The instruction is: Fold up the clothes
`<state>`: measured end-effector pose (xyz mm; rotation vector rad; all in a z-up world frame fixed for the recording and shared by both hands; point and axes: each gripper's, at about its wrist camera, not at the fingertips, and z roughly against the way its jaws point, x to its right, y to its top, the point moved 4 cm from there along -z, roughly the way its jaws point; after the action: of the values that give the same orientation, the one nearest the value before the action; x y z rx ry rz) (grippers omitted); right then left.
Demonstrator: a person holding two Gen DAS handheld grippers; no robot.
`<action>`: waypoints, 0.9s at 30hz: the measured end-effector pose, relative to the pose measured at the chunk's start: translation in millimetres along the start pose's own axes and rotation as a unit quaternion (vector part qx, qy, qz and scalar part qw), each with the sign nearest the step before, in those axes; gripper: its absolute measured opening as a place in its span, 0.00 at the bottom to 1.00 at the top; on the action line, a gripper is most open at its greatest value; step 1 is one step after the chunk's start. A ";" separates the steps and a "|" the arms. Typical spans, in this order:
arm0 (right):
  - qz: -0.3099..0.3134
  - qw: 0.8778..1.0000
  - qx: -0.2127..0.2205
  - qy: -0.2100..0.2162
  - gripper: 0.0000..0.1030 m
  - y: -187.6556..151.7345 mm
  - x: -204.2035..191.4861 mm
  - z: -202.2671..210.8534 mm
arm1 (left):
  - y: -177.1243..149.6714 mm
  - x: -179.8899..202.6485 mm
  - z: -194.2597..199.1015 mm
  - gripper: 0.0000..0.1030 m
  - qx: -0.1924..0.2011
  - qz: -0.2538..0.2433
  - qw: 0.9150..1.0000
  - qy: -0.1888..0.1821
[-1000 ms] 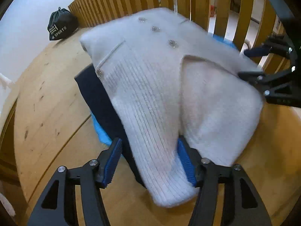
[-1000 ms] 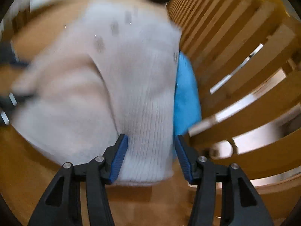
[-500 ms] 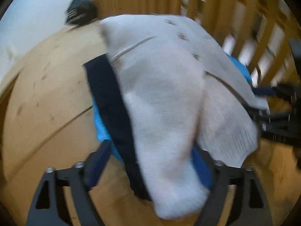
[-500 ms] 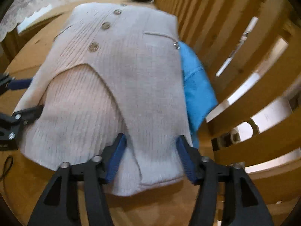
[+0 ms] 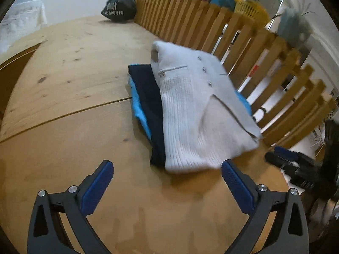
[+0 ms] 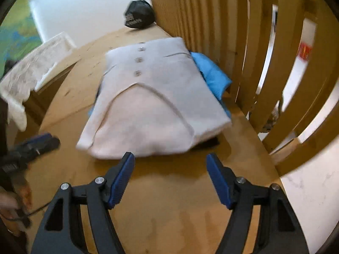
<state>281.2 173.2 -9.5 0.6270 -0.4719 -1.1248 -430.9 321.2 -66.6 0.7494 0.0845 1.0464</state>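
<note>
A folded pale knit cardigan lies on top of a stack of folded clothes, over a dark navy garment and a bright blue garment, on the wooden table just beside a wooden slatted railing. The left gripper has just been opening and its jaws stand spread wide over bare table near the cardigan's front edge, with nothing between them. The right gripper hangs with jaws apart and empty just short of the cardigan, while a black bag sits at the far end of the table.
</note>
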 end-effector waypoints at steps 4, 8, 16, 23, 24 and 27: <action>0.065 0.996 0.042 -0.054 0.67 -7.9 -14.3 31.3 | -26.0 15.1 41.4 1.00 0.023 -0.040 0.999 0.024; 0.072 0.991 0.078 -0.076 0.67 -32.4 -30.7 91.3 | -60.8 29.7 88.6 1.00 0.047 -0.077 0.994 0.064; 0.052 0.991 0.115 -0.052 0.67 -90.3 -66.1 190.6 | -130.2 60.3 187.1 1.00 0.075 -0.115 0.986 0.098; 0.059 0.987 0.149 -0.029 0.67 -147.0 -96.3 257.6 | -205.0 75.0 260.6 1.00 0.109 -0.124 0.979 0.121; 0.064 0.986 0.151 -0.022 0.67 -155.1 -102.3 265.6 | -217.1 74.7 271.0 1.00 0.114 -0.122 0.977 0.129; 0.084 0.984 0.157 -0.023 0.68 -178.2 -119.2 285.9 | -248.5 74.1 291.7 1.00 0.109 -0.107 0.982 0.113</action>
<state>-65.5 168.5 76.8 0.8204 -0.7375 -0.9120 -87.7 159.7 25.3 0.7979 0.4718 0.9204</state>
